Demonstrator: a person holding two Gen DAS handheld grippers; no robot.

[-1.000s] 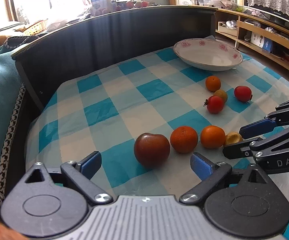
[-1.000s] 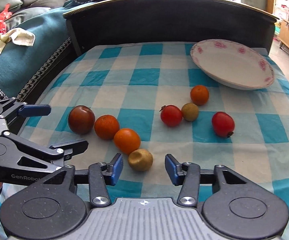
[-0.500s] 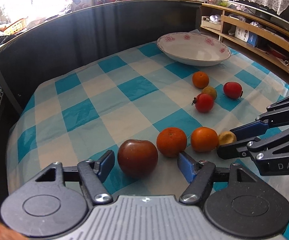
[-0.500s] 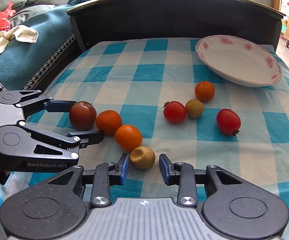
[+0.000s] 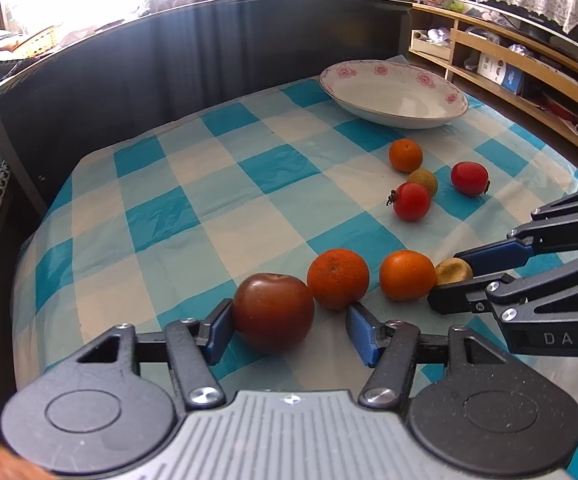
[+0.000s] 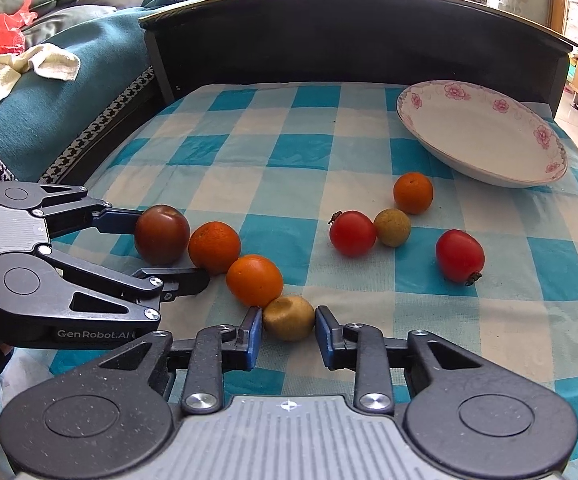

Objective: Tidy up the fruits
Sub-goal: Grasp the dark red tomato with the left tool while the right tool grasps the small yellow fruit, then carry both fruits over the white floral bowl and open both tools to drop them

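Checked blue-and-white tablecloth [image 6: 273,152] covers the table, slightly crinkled, so round fruit may roll. Ceramic floral-rimmed bowl [image 6: 485,168], far right corner, empty; rigid, breakable, probably the drop target.

Dark red tomato [image 5: 273,312] is the biggest fruit, near-left end of a diagonal row. Left gripper [image 5: 289,326] straddles it, jaws closing: left pad touches its side, right pad shows a gap. Looks smooth, fairly heavy, skin soft enough to bruise; grab across the widest middle with moderate squeeze, as glossy skin may slip.

Orange [image 6: 214,246] is next in the row, touching the tomato; second orange [image 6: 253,280] just beyond it. Pebbled peel, firm, should grip well at the equator. Third, smaller orange [image 6: 413,193] sits nearer the bowl.

Two red cherry tomatoes [image 6: 352,233] and [image 6: 459,255] sit mid-cloth; light, slick, thin-skinned, need gentle pressure.

Small tan fruit [image 6: 289,318] ends the row, touching the second orange. Right gripper [image 6: 288,334] is clamped on it, pads against both sides, fruit on the cloth. Looks light, matte, slightly dented on top; hold low on the sides. Similar round tan fruit [image 6: 392,227] touches one cherry tomato.
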